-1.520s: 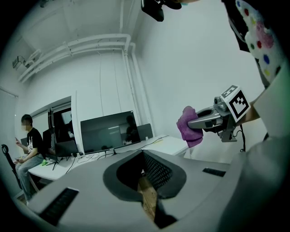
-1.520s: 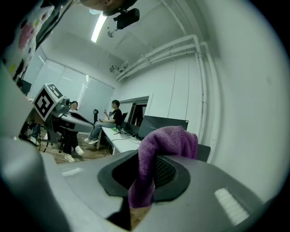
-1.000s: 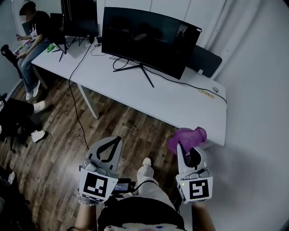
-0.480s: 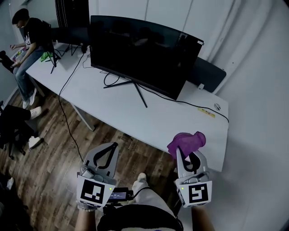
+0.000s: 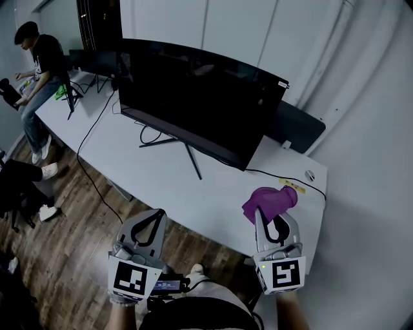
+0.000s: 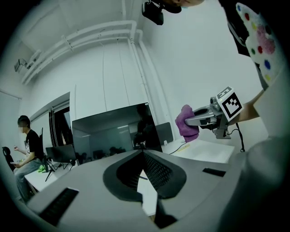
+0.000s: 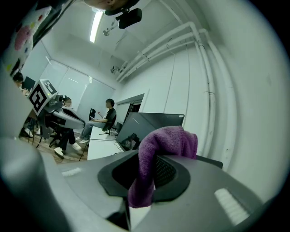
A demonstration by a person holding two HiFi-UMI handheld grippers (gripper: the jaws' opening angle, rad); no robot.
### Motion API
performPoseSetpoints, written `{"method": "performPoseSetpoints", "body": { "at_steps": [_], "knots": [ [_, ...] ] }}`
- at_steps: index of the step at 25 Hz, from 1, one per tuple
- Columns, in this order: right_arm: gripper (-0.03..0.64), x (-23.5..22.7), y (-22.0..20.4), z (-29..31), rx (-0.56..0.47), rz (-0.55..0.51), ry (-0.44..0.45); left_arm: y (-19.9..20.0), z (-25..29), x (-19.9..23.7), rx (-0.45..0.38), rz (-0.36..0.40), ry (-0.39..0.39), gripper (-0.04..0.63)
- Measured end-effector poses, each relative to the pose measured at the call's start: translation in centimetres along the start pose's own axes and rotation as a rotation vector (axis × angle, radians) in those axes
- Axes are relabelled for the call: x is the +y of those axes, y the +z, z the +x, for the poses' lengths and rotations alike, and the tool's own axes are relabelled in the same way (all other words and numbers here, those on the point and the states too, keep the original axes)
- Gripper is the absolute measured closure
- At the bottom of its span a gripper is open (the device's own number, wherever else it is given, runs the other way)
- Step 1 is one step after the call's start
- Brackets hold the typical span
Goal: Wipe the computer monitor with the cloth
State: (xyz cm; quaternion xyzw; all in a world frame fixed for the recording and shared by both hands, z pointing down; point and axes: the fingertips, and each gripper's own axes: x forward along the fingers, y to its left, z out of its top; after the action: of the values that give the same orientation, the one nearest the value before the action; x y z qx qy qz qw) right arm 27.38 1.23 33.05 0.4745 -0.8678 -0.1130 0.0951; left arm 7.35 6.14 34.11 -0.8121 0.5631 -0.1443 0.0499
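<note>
Two handheld grippers show at the bottom of the head view, each carrying one cube with square markers. The left gripper (image 5: 155, 218) hangs over the brown wood-plank floor (image 5: 64, 225), just short of the table's near edge. In the left gripper view its jaws (image 6: 143, 156) are pressed together at the tips with nothing between them.

The right gripper (image 5: 274, 222) is clamped on one purple knitted cloth (image 5: 270, 201). In the right gripper view the cloth (image 7: 165, 138) is pinched between the dark pads, bunches up above them and trails down below. It is held over the near right corner of the one long white table (image 5: 148, 174), in front of the screen and not touching it. From the left gripper view the cloth (image 6: 185, 122) shows as a lump at the other gripper's tip.

One large curved black computer monitor (image 5: 200, 97) stands on the table on thin splayed legs, its screen dark. A second dark screen (image 5: 97, 19) stands further back at the left. One black cable (image 5: 284, 177) runs from the big monitor toward the table's right end, and another (image 5: 90, 174) drops off the near edge to the floor.

One person in a dark shirt (image 5: 39, 58) sits at the table's far left end. A dark grey rounded panel (image 5: 300, 126) stands behind the table at the right.
</note>
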Motion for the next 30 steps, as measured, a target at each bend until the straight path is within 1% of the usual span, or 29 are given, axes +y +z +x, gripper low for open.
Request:
{"method": "performPoseSetpoints", "body": {
  "at_steps": [7,13,23,30],
  "knots": [
    [0.545,-4.8,1.2,2.4,-0.044,-0.061,-0.044,1.4,3.6,0.0,-0.021,0.009,0.002,0.589],
    [0.545,-8.2,1.1,3.2,-0.046,-0.086,-0.097,1.9,5.4,-0.7,-0.022,0.018,-0.010,0.589],
    [0.545,-13.5,5.1,5.7,-0.133,-0.145,-0.182,2.6,6.3,-1.1,-0.024,0.041,-0.009,0.589],
    [0.545,-16.6,7.3,8.8,-0.154,-0.204,-0.242,2.8,7.0,-0.1,-0.030,0.043,0.009,0.589]
  ]
}}
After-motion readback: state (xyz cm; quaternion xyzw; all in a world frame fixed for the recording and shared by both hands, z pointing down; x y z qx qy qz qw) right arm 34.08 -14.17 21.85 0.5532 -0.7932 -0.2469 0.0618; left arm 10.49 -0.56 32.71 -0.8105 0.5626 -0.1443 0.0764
